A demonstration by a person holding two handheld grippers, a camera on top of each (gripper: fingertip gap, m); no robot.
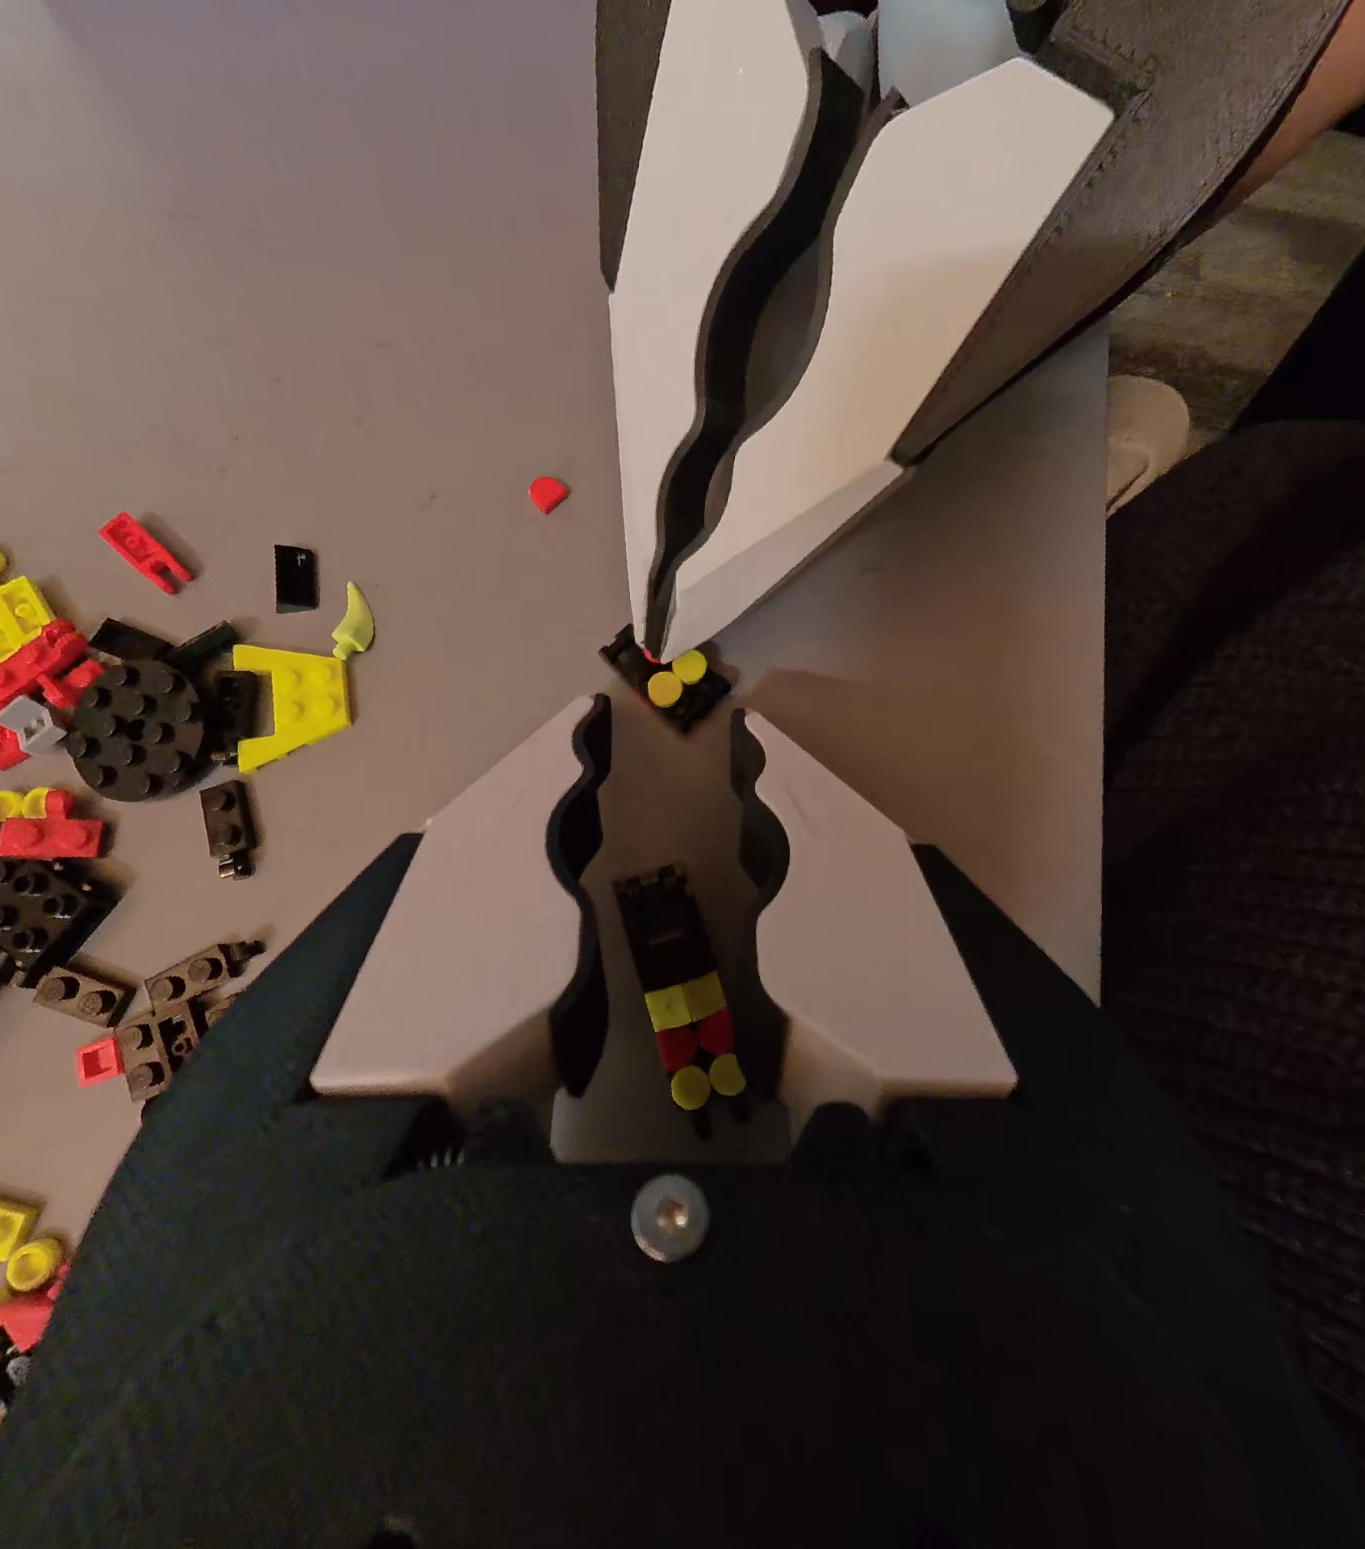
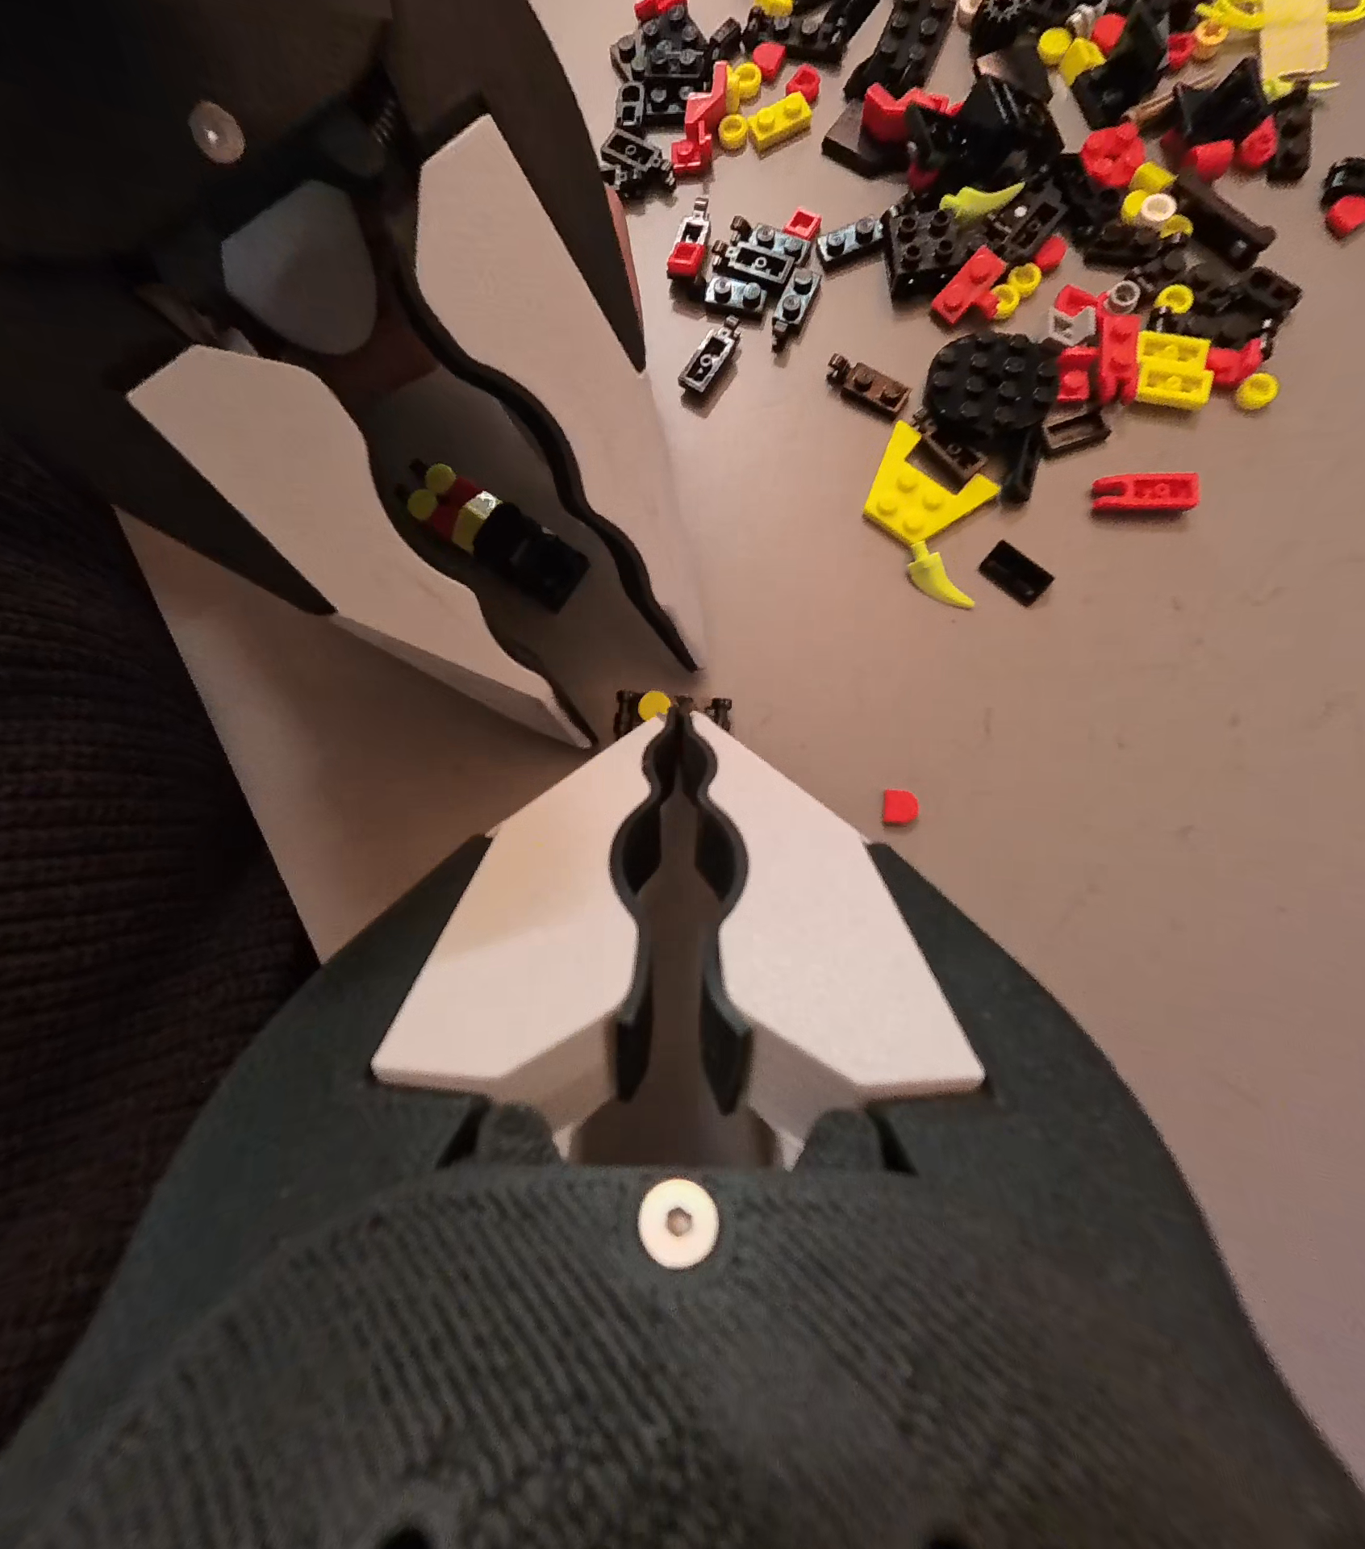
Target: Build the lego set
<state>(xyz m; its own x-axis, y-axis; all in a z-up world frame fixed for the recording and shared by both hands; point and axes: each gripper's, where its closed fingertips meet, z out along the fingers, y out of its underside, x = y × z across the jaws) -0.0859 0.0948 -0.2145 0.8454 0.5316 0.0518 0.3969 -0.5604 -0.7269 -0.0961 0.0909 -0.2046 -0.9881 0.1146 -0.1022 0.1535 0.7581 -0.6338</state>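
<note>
A small black plate with two yellow round studs lies on the grey table, near its edge. My right gripper comes down from above, shut on a tiny red piece held against the plate's far end. In the right wrist view its tips hide most of the plate. My left gripper is open, with its tips at the plate's near side. A small black, yellow and red assembly lies loose on the table between its fingers, and also shows in the right wrist view.
A loose pile of black, red and yellow pieces covers the table beyond. A yellow wedge plate, a black round plate and a red quarter-round tile lie nearer. A person's dark knit clothing is past the table edge. Both grippers' tips are close together, under 4 cm apart. The red quarter-round tile is about 5 cm from my right fingertips. Look for it in the right wrist view too.
</note>
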